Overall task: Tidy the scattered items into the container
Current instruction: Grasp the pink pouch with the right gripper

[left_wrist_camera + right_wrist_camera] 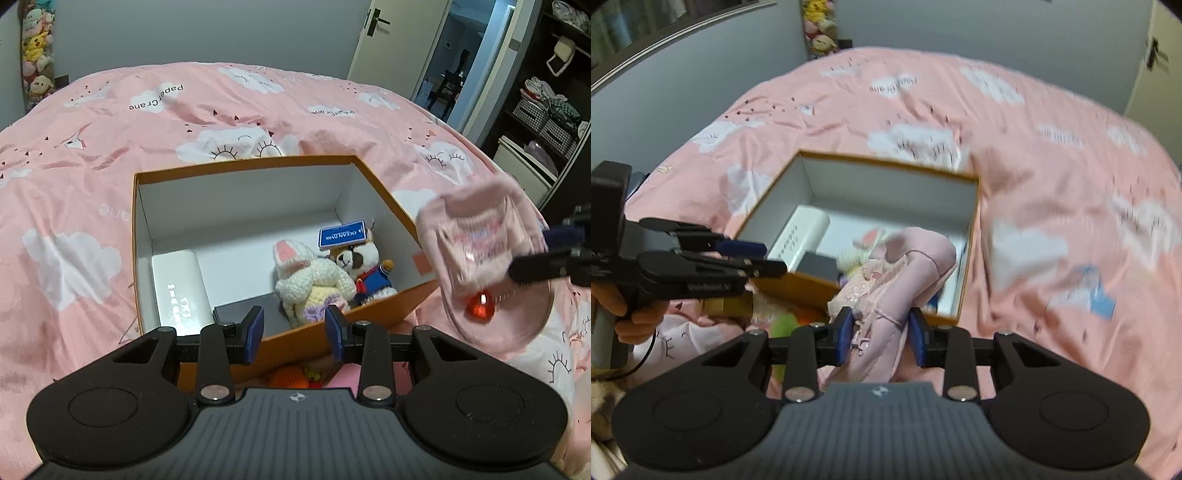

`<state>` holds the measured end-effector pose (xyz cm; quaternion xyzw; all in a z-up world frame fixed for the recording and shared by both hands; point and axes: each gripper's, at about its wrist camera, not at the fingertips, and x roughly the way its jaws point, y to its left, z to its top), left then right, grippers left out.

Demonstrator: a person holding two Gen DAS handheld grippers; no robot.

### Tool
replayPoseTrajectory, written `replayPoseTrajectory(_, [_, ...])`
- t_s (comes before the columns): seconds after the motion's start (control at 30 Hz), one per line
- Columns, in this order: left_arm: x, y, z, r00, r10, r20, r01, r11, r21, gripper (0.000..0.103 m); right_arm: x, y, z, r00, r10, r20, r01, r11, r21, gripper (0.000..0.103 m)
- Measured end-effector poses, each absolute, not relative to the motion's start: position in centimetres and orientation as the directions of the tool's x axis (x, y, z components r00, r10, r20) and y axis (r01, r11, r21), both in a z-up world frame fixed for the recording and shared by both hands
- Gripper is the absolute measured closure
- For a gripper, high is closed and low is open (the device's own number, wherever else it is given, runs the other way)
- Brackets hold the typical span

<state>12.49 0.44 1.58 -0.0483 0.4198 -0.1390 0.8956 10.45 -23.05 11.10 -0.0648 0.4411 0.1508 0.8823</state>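
The pink pouch [897, 280] hangs in the air just above the near right corner of the orange box [975, 221]. It is soft cloth, and a little red charm [479, 309] dangles under it. The right gripper [881, 334] has it; its blue fingers [845, 332] are squeezed on the pouch from both sides.

The box sits on the pink bed [1052, 166]. Inside are a knitted white bunny [314, 280], a small bear in blue clothes [364, 264], a blue card [341, 233], a white box [181, 288] and a dark flat thing [243, 310]. An orange knitted toy [290, 378] and some other small things lie on the bed just in front of the box.

The left gripper [295, 330] hovers over the near edge of the box. Its fingers are partly open and hold nothing.

What could go wrong? The pouch is floppy, so it could catch on the box edge and flop outside. The charm could snag there too. The two grippers are near each other and might bump.
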Motion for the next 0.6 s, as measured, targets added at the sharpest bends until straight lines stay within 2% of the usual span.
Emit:
replayPoseTrajectory(0.33, [14.0, 0.5, 1.9, 0.618, -0.286, -0.732, 0.212, 0.957, -0.196, 0.062, 15.4, -20.7, 12.0, 0.605, 0.123, -0.787, -0.376, 0.915, -0.146, 0.068])
replayPoseTrajectory(0.6, [15.4, 1.8, 1.4, 0.615, -0.279, -0.738, 0.175, 0.960, -0.217, 0.062, 19.6, -18.9, 10.6, 0.572, 0.022, -0.820, -0.440, 0.852, -0.284, 0.068])
